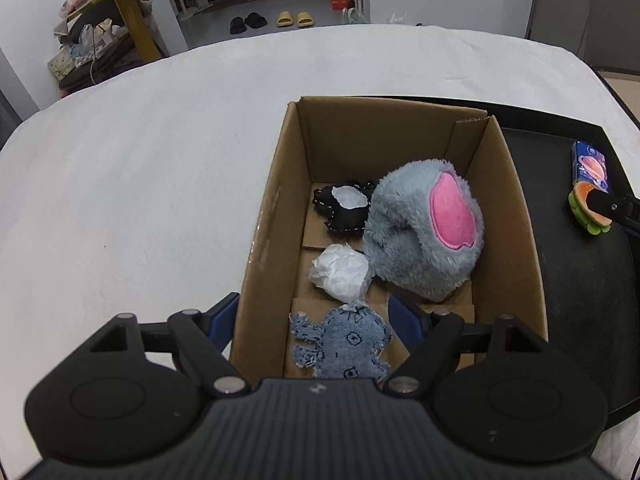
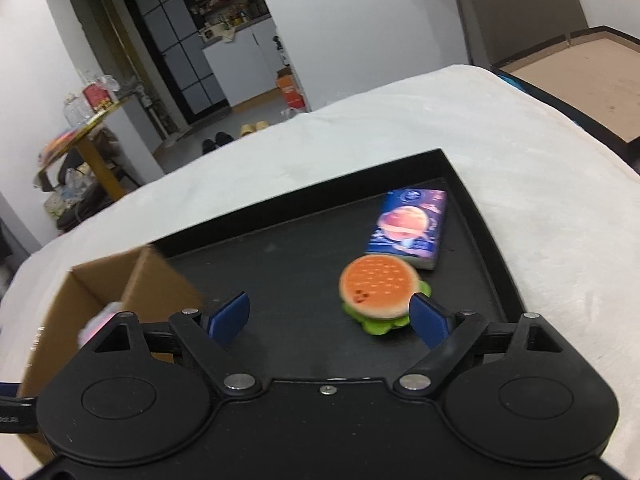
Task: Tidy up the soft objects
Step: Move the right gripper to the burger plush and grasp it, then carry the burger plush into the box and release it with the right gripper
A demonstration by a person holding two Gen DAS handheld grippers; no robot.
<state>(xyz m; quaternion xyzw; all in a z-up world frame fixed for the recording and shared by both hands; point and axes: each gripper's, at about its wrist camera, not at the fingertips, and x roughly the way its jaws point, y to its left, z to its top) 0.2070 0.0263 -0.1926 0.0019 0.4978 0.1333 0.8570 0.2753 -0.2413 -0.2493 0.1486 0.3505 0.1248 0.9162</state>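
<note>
An open cardboard box (image 1: 276, 216) holds a grey plush with a pink patch (image 1: 424, 236), a black felt toy (image 1: 344, 208), a crumpled white wad (image 1: 340, 266) and a denim toy (image 1: 340, 344). My left gripper (image 1: 316, 320) is open above the box's near end. One finger is outside the left wall, the other is inside, and the denim toy lies below between them. A plush burger (image 2: 378, 294) lies on the black tray (image 2: 480, 232). My right gripper (image 2: 330, 318) is open just before the burger, which sits beside its right finger.
A blue packet with a planet picture (image 2: 410, 226) lies on the tray behind the burger. The box (image 2: 100, 284) stands on the tray's left part. A white cloth (image 1: 140, 184) covers the table. A cluttered yellow shelf (image 1: 132, 20) and shoes are on the floor beyond.
</note>
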